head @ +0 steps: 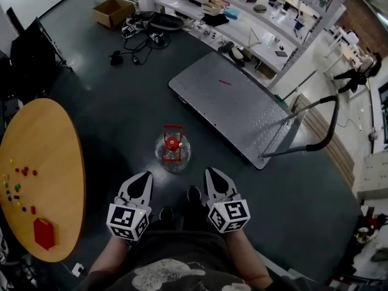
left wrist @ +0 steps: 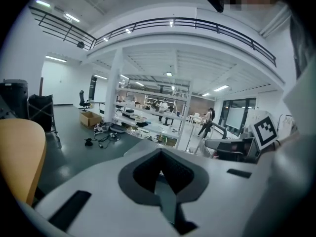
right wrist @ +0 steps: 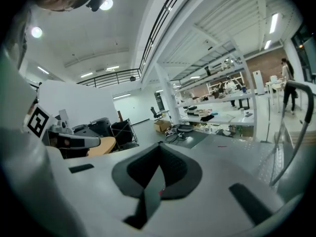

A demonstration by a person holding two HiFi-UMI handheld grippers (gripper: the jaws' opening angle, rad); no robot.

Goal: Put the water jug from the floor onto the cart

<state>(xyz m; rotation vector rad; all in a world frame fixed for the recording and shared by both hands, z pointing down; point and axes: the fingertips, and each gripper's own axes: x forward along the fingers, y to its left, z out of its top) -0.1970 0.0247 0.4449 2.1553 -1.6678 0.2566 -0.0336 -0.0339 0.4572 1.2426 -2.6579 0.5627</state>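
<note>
The water jug [head: 173,151], clear with a red cap and red handle, stands upright on the dark floor just ahead of both grippers. In the head view my left gripper [head: 147,175] and right gripper [head: 210,171] hang side by side a little short of the jug, one to each side, both shut and empty. The cart [head: 233,103], a flat grey platform with a black push handle [head: 324,135], stands beyond the jug to the right. The right gripper view shows the platform [right wrist: 232,144] past my shut right gripper [right wrist: 159,174]. Through the left gripper [left wrist: 160,168] the jug is hidden.
A round wooden table [head: 45,162] with small coloured pieces and a red block [head: 43,233] stands at the left. Further back lie a cardboard box [head: 113,11], a tangle of cables [head: 142,36] and long work benches [head: 242,14]. The person's shoes [head: 193,194] are between the grippers.
</note>
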